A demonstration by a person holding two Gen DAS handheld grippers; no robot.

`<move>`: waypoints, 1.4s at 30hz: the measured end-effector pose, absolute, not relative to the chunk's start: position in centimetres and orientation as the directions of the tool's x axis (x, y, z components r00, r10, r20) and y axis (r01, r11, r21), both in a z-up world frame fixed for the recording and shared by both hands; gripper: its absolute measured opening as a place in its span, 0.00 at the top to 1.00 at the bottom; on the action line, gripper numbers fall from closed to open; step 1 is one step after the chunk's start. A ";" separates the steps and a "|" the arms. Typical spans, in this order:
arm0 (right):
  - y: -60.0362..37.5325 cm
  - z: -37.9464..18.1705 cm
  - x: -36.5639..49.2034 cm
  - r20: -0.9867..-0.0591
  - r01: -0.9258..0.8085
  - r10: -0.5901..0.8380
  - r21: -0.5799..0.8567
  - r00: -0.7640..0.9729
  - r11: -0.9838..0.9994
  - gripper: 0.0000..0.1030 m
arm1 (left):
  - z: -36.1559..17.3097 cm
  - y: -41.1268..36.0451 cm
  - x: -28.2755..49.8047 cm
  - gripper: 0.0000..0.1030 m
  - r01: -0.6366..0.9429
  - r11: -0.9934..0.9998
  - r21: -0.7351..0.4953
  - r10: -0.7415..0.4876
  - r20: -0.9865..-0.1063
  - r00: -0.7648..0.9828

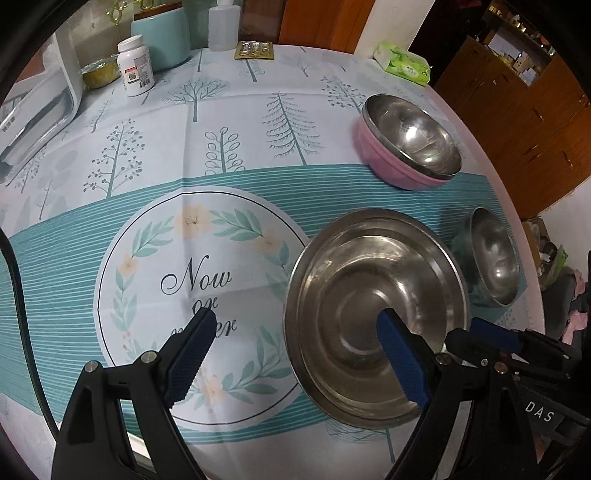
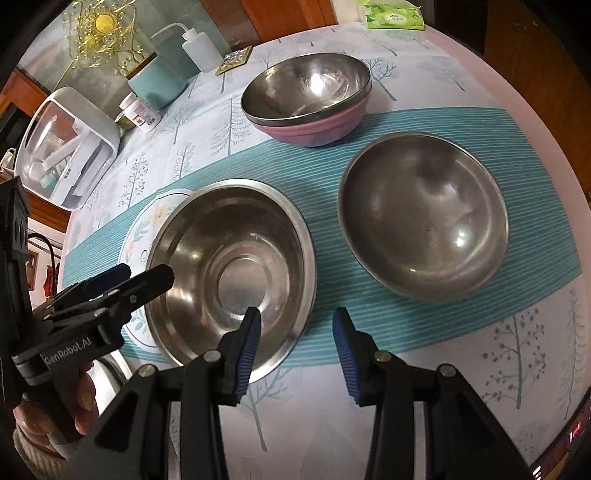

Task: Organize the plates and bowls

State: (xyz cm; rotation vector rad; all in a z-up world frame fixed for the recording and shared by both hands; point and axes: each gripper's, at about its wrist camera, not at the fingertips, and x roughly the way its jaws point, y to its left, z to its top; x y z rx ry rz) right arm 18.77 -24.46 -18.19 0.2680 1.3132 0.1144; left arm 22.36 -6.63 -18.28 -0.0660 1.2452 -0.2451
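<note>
A wide, shallow steel plate (image 1: 373, 314) (image 2: 229, 273) lies on the patterned tablecloth. My left gripper (image 1: 295, 315) (image 2: 147, 271) is open and straddles the plate's left rim, one finger over the inside and one over the cloth. From the other side my right gripper (image 2: 295, 314) (image 1: 465, 332) straddles the near right rim, its jaws partly apart and not pressing the metal. Beyond the plate, a steel bowl nests in a pink bowl (image 1: 406, 147) (image 2: 306, 99). A single steel bowl (image 1: 491, 258) (image 2: 421, 214) stands to the right.
At the table's far side stand a white pill bottle (image 1: 135, 66), a teal canister (image 1: 162, 33), a squeeze bottle (image 1: 223, 24), a tissue pack (image 1: 402, 62) and a white lidded box (image 1: 40, 110). The round table's edge curves close behind the single bowl.
</note>
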 end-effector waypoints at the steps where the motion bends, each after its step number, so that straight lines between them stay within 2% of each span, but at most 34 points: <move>1: -24.5 -18.3 18.8 -0.939 0.068 0.233 0.258 0.254 0.964 0.60 | -18.5 -6.7 22.5 0.15 0.147 0.973 -0.175 -0.212 -0.931 0.297; 5: -24.5 -18.8 19.4 -0.940 0.064 0.234 0.257 0.248 0.964 0.61 | -19.0 -6.7 22.7 0.18 0.145 0.973 -0.177 -0.213 -0.933 0.289; 11: -24.1 -19.3 19.9 -0.942 0.053 0.238 0.257 0.237 0.965 0.75 | -19.5 -6.8 22.9 0.41 0.146 0.972 -0.181 -0.215 -0.939 0.267; 13: -24.0 -19.6 20.1 -0.943 0.049 0.242 0.259 0.231 0.965 0.81 | -19.8 -6.7 22.9 0.58 0.146 0.972 -0.183 -0.215 -0.944 0.251; 16: -24.0 -19.7 20.1 -0.945 0.050 0.234 0.251 0.229 0.967 0.85 | -20.2 -6.7 22.8 0.75 0.141 0.972 -0.189 -0.218 -0.947 0.234; 19: -24.2 -19.7 20.1 -0.944 0.049 0.238 0.256 0.230 0.966 0.87 | -20.4 -6.7 22.4 0.87 0.145 0.970 -0.193 -0.223 -0.947 0.231; 29: -23.9 -18.7 19.4 -0.941 0.025 0.226 0.240 0.251 0.970 0.87 | -19.5 -6.6 21.0 0.90 0.143 0.970 -0.194 -0.224 -0.946 0.235; 42: -22.9 -13.1 14.9 -0.911 -0.086 0.248 0.232 0.331 0.969 0.87 | -12.1 -5.4 14.6 0.90 0.172 0.962 -0.211 -0.259 -0.908 0.330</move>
